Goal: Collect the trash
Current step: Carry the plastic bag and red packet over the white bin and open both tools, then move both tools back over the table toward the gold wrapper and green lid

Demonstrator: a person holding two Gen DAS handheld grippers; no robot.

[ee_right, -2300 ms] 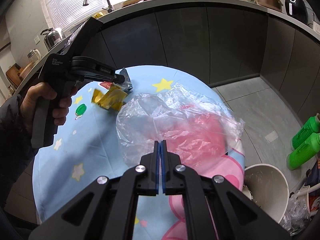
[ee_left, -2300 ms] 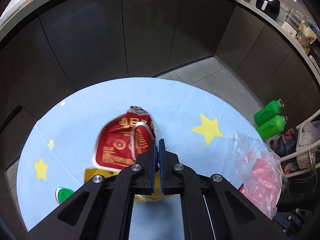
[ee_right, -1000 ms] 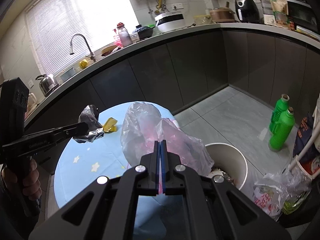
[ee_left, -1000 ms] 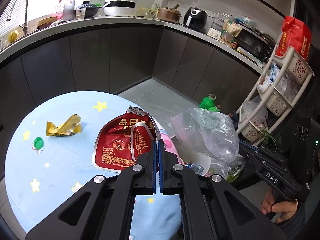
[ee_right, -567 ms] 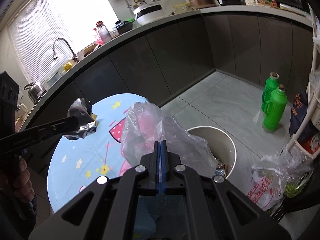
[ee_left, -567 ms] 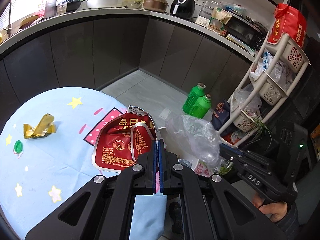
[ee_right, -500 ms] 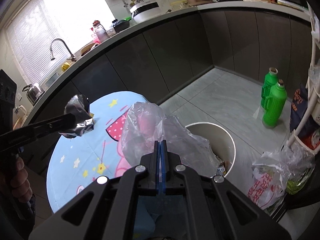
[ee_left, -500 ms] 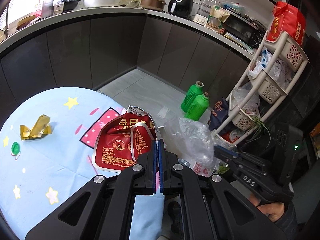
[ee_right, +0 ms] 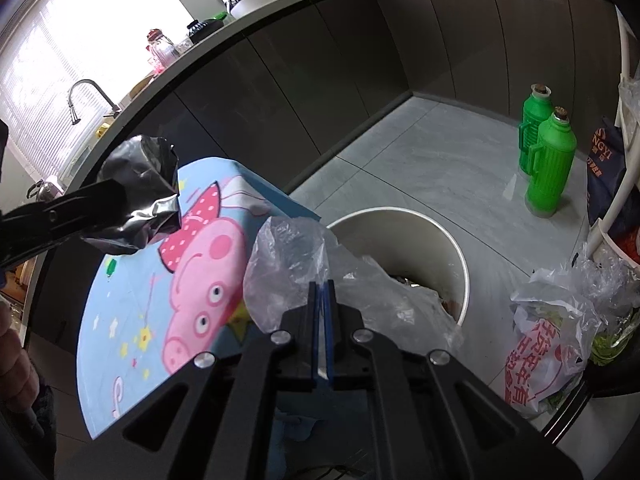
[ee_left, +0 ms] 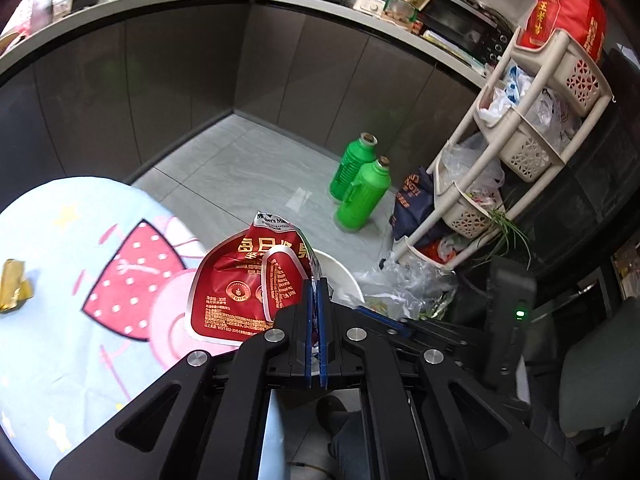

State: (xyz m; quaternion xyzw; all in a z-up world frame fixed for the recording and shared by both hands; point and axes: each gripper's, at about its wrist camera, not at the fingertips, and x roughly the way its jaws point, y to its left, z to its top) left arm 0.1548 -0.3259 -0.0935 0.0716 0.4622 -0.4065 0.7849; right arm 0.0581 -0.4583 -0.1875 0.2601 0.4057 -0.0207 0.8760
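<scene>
My left gripper (ee_left: 316,292) is shut on a crumpled red snack packet (ee_left: 236,292), held past the edge of the blue cartoon tablecloth (ee_left: 60,280) and in front of the white bin's rim (ee_left: 344,276). In the right wrist view the packet's silver back (ee_right: 140,196) shows at the left, above the tablecloth (ee_right: 132,300). My right gripper (ee_right: 322,300) is shut on a clear plastic bag (ee_right: 288,264) that hangs over the near side of the round white bin (ee_right: 448,240), which holds some trash. A gold wrapper (ee_left: 14,286) and a green cap (ee_right: 111,266) lie on the cloth.
Two green bottles (ee_right: 550,164) stand on the tiled floor beyond the bin. A beige basket rack (ee_left: 520,140) and a filled plastic bag (ee_right: 552,344) sit to the bin's right. Dark cabinets line the back. A hand (ee_right: 16,364) shows at the left edge.
Both grippers have carried their loads off the table toward the bin. The right one has sunk with the plastic bag to just above the bin; the left has swung right with the red packet.
</scene>
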